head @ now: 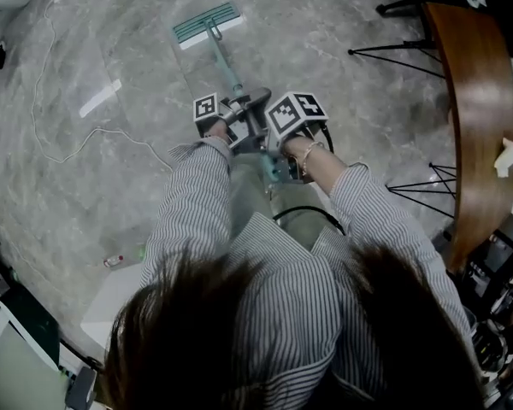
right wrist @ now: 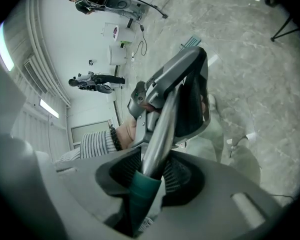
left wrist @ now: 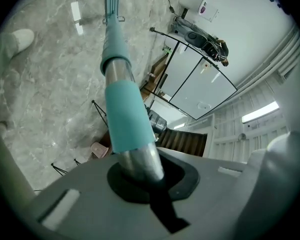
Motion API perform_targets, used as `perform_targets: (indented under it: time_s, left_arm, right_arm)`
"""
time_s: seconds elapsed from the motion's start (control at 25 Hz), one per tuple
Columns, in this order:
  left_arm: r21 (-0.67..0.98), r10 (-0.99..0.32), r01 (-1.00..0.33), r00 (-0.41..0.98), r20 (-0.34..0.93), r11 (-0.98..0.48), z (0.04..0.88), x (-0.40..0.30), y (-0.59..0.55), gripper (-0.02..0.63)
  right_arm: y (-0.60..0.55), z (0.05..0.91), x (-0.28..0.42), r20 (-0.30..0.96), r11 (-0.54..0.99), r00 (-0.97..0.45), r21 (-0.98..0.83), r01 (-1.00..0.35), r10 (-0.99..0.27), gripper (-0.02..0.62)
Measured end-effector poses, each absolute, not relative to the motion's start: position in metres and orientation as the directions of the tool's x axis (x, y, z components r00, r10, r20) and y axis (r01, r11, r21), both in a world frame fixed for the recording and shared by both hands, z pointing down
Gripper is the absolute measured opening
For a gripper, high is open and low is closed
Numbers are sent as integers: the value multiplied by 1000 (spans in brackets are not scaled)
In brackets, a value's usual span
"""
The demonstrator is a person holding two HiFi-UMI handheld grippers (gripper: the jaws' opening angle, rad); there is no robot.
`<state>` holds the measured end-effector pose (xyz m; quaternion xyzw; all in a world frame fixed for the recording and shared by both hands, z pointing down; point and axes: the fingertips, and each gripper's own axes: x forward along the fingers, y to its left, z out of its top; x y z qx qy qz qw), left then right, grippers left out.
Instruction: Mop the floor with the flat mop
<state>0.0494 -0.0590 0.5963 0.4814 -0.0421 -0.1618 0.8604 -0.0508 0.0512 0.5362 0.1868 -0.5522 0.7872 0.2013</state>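
We see left gripper (left wrist: 140, 170) clamped on mop handle (left wrist: 123, 109) | right gripper (right wrist: 149, 178) pinching it too | mop head (head: 207, 22) seemingly flat on floor (head: 111, 165)

The head view looks steeply down from over the person's hair onto the floor (head: 342, 75), with the left tool (head: 231, 114) and right tool (head: 282, 131) well below it. The left tool's camera sits close against the mop handle (left wrist: 122, 114) and faces along it to the mop head (left wrist: 111, 1). The right tool's camera, equally close, faces the left tool's back. All three views share the handle and the floor.
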Motion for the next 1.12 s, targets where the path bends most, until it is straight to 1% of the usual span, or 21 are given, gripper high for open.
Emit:
perform_targets:
  time_s: [0.28,0.56,0.76,1.12]
  left_arm:
    - [850,-338,242,937,-81,468,602,74,60,6]
    - [848,-350,240,934,-69,473,600,80,164,6]
    - [825,-362,252,930,-62,506,585,81,214,6]
    - [779,-429,338,898,-99,528,570,83,256,6]
  right_arm:
    - [174,541,-24,519,-293,-844,-793,-534,135,121]
    - [279,536,-16,506,-295,-845,-792,-534,172,121]
    - [329,519,-16,483,-322,-854,-791,-519,190,121]
    - [372,504,-12,474,-333,-852,-784,-523,224,121]
